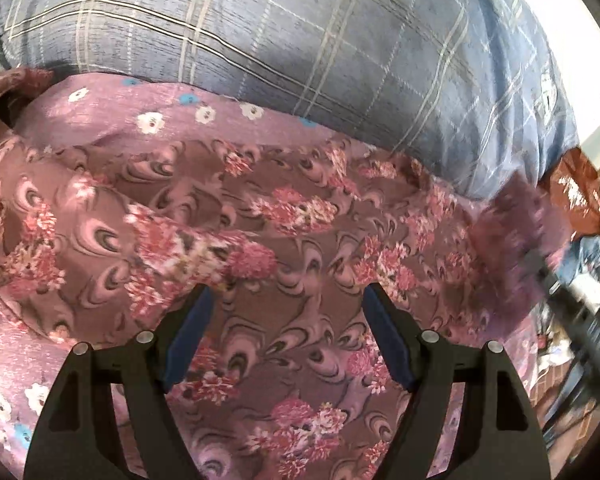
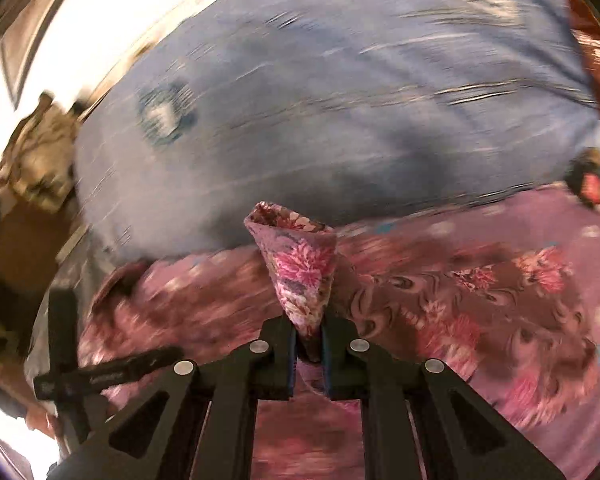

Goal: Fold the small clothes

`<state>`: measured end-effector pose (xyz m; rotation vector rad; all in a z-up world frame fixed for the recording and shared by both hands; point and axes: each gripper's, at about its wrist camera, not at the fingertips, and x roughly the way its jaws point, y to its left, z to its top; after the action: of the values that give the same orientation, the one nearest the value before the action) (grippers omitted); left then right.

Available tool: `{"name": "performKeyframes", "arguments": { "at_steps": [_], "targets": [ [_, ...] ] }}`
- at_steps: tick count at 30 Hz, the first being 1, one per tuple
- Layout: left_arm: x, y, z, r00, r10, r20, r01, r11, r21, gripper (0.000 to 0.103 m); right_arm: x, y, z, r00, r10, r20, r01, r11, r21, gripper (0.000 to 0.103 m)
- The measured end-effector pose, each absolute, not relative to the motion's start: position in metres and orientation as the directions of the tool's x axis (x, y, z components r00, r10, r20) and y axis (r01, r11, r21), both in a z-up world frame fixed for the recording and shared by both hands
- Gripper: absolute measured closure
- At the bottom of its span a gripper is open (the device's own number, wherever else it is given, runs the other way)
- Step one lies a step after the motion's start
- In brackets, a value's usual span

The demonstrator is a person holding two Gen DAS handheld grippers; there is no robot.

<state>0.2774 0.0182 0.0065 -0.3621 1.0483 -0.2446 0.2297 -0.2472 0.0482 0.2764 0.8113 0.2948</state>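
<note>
Nearest the lens in the left wrist view, the left gripper (image 1: 286, 300) has its two black fingers spread wide, blue pads facing each other, with nothing between them. It hangs over a brown floral garment (image 1: 260, 216), printed with pink flower clusters and swirl motifs, which lies rumpled on a mauve bedsheet (image 1: 112, 108) bearing small white and blue flowers. Whether the fingertips touch the cloth cannot be told.

Behind the garment, a blue plaid pillow (image 1: 300, 40) with pale check lines rests on the sheet, its lower edge meeting the fabric. A rust-red patterned item (image 1: 576, 188) sits at the pillow's right end; its nature is unclear. The right edge of this view is blurred.

Right wrist view: the right gripper (image 2: 309, 334) is clenched on a corner of the brown floral garment (image 2: 300, 272). The pinched cloth rises from between the blue pads as an upright cone, wider at the top, with its folded edge open. The remainder of the garment spreads to the right over the mauve bedsheet (image 2: 540, 216). The blue plaid pillow (image 2: 340, 100) fills the background, heavily smeared. The left gripper's black frame (image 2: 100, 374) shows at lower left, blurred.
</note>
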Motion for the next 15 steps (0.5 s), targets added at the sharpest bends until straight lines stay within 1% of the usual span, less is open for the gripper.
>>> {"name": "performKeyframes", "arguments": {
  "at_steps": [6, 7, 8, 10, 12, 14, 15],
  "targets": [
    [0.278, 0.045, 0.008, 0.488, -0.392, -0.78, -0.014, 0.89, -0.455, 0.026, 0.223, -0.159, 0.015, 0.524, 0.457, -0.718, -0.263, 0.889, 0.374, 0.093],
    [0.279, 0.05, 0.007, 0.484, -0.399, -0.779, -0.022, 0.884, -0.467, 0.026, 0.223, -0.151, 0.01, 0.501, 0.468, -0.728, -0.272, 0.884, 0.381, 0.087],
    [0.28, 0.052, 0.005, 0.476, -0.409, -0.778, -0.027, 0.878, -0.477, 0.026, 0.227, -0.135, -0.005, 0.42, 0.486, -0.767, -0.275, 0.873, 0.403, 0.085],
    [0.281, 0.053, 0.001, 0.457, -0.432, -0.778, -0.027, 0.867, -0.497, 0.026, 0.228, -0.123, -0.024, 0.336, 0.441, -0.832, -0.235, 0.895, 0.38, 0.083],
    [0.281, 0.054, -0.001, 0.445, -0.454, -0.772, -0.023, 0.856, -0.517, 0.026, 0.225, -0.125, -0.027, 0.291, 0.454, -0.842, -0.217, 0.888, 0.404, 0.082],
    [0.28, 0.051, -0.001, 0.43, -0.483, -0.763, -0.001, 0.845, -0.535, 0.025, 0.217, -0.141, -0.011, 0.294, 0.484, -0.824, -0.209, 0.874, 0.439, 0.072],
    [0.279, 0.047, -0.003, 0.403, -0.525, -0.75, 0.024, 0.825, -0.565, 0.024, 0.213, -0.152, -0.001, 0.302, 0.488, -0.819, -0.21, 0.872, 0.442, 0.068]
  ]
}}
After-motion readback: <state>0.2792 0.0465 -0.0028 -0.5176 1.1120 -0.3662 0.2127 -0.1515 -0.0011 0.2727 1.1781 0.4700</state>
